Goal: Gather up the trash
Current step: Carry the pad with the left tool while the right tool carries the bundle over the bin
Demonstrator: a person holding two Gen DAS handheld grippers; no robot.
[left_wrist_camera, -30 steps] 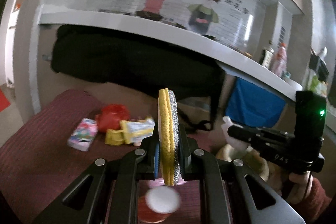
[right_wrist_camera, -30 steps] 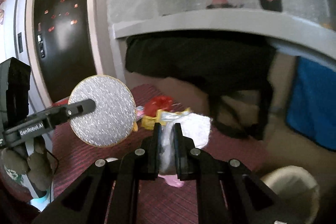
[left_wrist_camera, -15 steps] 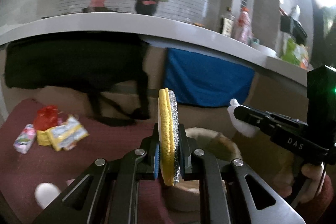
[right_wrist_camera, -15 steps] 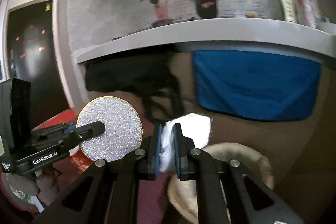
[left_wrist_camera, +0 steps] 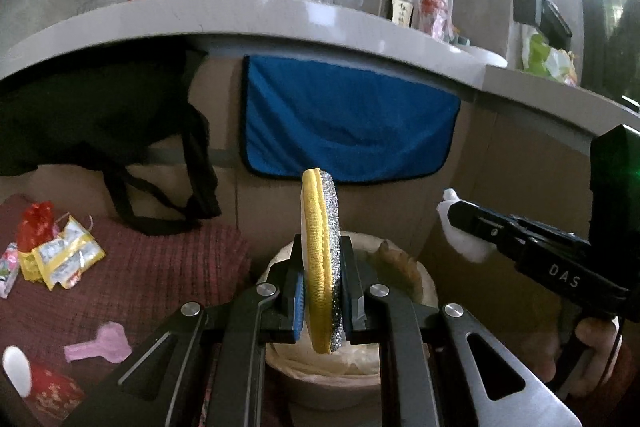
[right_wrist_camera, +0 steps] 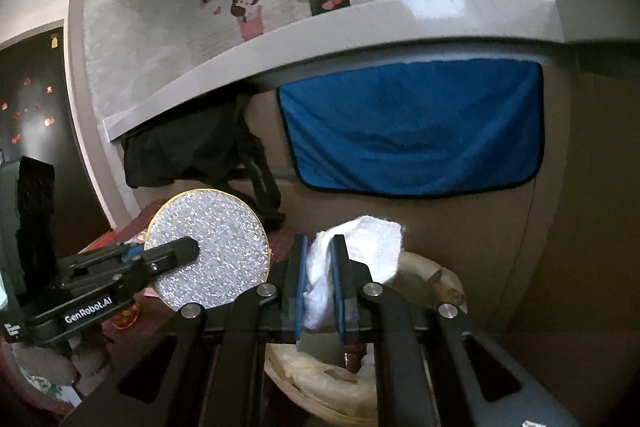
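My left gripper (left_wrist_camera: 322, 291) is shut on a round scouring pad (left_wrist_camera: 320, 227), yellow on one face and silver glitter on the other, held edge-on above a cream trash bin (left_wrist_camera: 424, 283). The right wrist view shows the pad's silver face (right_wrist_camera: 216, 247) in the left gripper (right_wrist_camera: 192, 251). My right gripper (right_wrist_camera: 320, 287) is shut on a crumpled white tissue (right_wrist_camera: 360, 247), just over the bin's rim (right_wrist_camera: 420, 263). From the left wrist view the tissue (left_wrist_camera: 460, 235) pokes out of the right gripper (left_wrist_camera: 452, 215), to the right of the bin.
On the dark red mat (left_wrist_camera: 160, 267) to the left lie yellow wrappers (left_wrist_camera: 64, 255), a red wrapper (left_wrist_camera: 36, 223), a pink scrap (left_wrist_camera: 100, 343) and a white spoon (left_wrist_camera: 16, 371). A blue cloth (left_wrist_camera: 348, 131) and a black bag (left_wrist_camera: 100, 123) hang under the grey counter (left_wrist_camera: 280, 23).
Both grippers have swung to the right with their loads, away from the mat with the wrappers. The cream bin has come into view right below them.
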